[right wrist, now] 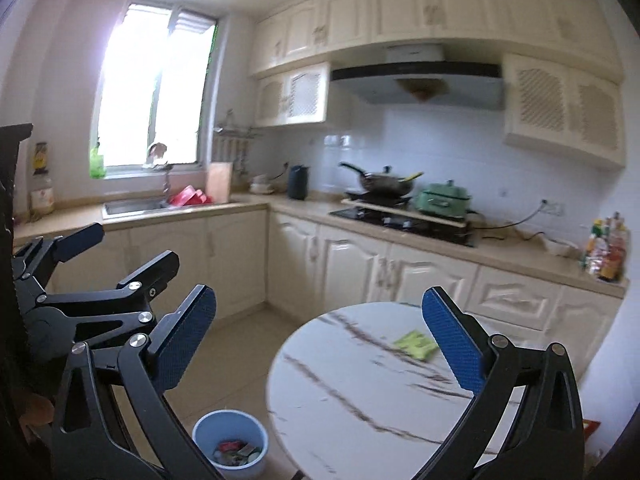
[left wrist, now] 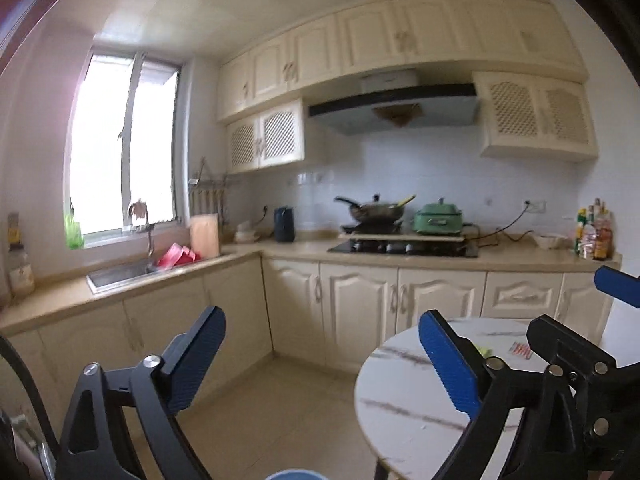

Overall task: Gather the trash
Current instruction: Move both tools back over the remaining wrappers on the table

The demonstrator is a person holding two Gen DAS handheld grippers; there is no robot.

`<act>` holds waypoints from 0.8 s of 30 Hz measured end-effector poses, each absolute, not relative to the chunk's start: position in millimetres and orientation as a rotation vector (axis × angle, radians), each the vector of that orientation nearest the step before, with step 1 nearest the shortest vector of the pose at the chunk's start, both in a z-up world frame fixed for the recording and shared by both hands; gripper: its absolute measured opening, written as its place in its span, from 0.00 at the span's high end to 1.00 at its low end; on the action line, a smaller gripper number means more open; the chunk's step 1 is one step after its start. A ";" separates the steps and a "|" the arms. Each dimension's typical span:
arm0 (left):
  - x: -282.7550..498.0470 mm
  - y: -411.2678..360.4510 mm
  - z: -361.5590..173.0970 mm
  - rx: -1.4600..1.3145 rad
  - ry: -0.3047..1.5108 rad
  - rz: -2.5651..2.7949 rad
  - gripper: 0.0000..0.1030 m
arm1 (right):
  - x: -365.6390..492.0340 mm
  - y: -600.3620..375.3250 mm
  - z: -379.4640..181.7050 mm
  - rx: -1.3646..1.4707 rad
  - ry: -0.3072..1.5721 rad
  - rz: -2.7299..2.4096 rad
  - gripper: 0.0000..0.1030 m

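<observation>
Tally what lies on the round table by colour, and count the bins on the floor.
Green wrapper on the round table: 1
Red-and-white wrapper: 1
Blue bin on the floor, with trash inside: 1
Total: 3

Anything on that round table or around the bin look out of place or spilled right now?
Two bits of litter sit on the round table: a yellow-green wrapper and a small red-striped packet toward its far side. Nothing looks spilled; the blue bin stands upright on the floor with trash inside.
</observation>
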State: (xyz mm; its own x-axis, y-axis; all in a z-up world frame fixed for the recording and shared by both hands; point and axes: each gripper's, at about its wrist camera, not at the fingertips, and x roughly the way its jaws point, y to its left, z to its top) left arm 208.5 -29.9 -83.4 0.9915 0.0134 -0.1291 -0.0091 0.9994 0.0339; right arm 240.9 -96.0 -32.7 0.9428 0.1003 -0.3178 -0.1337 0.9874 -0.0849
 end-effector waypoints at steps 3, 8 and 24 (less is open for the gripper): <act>197.3 -25.9 -89.0 0.047 0.104 -0.013 0.06 | 236.0 -119.3 -26.1 -0.085 0.302 0.092 0.00; 196.1 -62.5 -96.8 0.054 0.091 -0.044 0.04 | 241.5 -160.7 -17.7 -0.055 0.285 0.033 0.00; 506.2 -208.3 -154.1 0.170 0.548 -0.346 0.01 | 377.0 -326.1 -86.9 0.056 0.551 -0.193 0.00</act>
